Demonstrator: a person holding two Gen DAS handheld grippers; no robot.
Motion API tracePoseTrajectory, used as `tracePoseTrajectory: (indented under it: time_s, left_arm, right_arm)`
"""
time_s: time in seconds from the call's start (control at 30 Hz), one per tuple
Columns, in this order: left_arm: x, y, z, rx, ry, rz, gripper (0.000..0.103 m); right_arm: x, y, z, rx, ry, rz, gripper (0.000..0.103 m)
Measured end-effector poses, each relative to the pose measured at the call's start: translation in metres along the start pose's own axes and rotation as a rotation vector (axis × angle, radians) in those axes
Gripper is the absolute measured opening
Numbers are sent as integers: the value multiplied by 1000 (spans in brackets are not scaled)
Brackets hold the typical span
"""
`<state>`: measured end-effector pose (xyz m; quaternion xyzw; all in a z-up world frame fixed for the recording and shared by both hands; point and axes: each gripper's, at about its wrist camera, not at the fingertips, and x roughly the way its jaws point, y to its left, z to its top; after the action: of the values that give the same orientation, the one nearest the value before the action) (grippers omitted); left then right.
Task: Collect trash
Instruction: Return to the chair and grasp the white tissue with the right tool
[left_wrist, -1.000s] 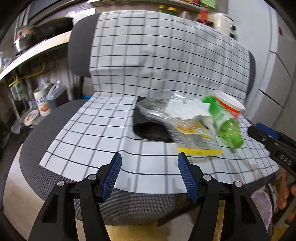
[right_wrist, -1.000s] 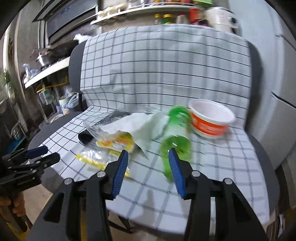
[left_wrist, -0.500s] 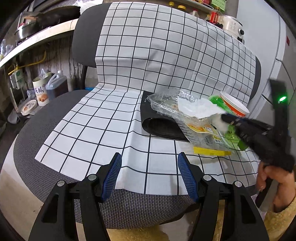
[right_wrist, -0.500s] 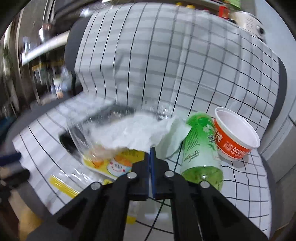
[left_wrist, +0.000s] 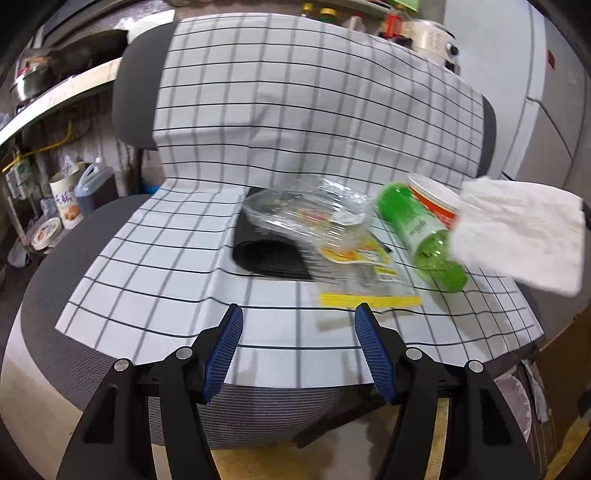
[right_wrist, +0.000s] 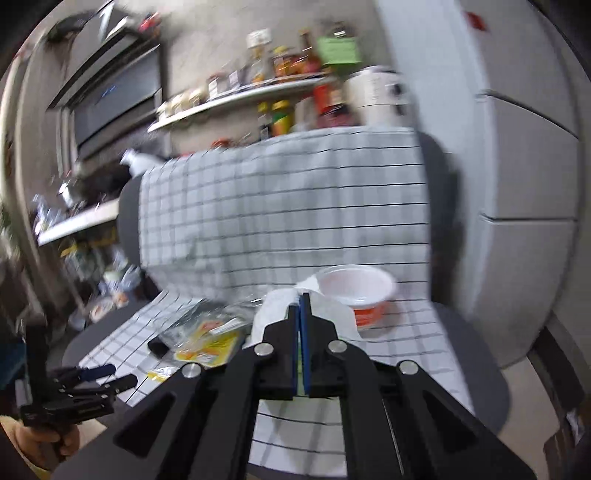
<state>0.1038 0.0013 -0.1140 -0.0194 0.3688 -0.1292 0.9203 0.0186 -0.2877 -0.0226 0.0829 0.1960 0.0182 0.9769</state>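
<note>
Lifted since a second ago: crumpled white paper towel (left_wrist: 517, 236), off the clear plastic wrapper (left_wrist: 314, 218), now clenched in my right gripper (right_wrist: 301, 306) above the checkered cloth (left_wrist: 258, 122). Left gripper (left_wrist: 299, 332): released, empty. Remaining: green plastic bottle (left_wrist: 417, 232), orange-banded round bowl (right_wrist: 356, 290).

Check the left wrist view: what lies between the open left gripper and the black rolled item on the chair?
Only bare checked cloth lies between the left gripper and the black roll; the left wrist view shows it.
</note>
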Motion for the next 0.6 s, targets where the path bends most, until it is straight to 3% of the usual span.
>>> tracePoseTrajectory:
  time_s: [0.13, 0.23, 0.43, 0.6]
  left_arm:
    - [7, -7, 7, 0, 12, -18, 64]
    - [15, -3, 21, 5, 3, 9, 64]
    - [39, 20, 62, 22, -21, 79, 53]
    - [71, 35, 92, 40, 3, 68, 41]
  right_arm:
    - [-17, -22, -11, 49, 4, -10, 2]
    - [-14, -22, -22, 41, 39, -1, 2]
    - [11, -9, -40, -1, 91, 11, 2]
    - [35, -2, -45, 6, 130, 38, 2]
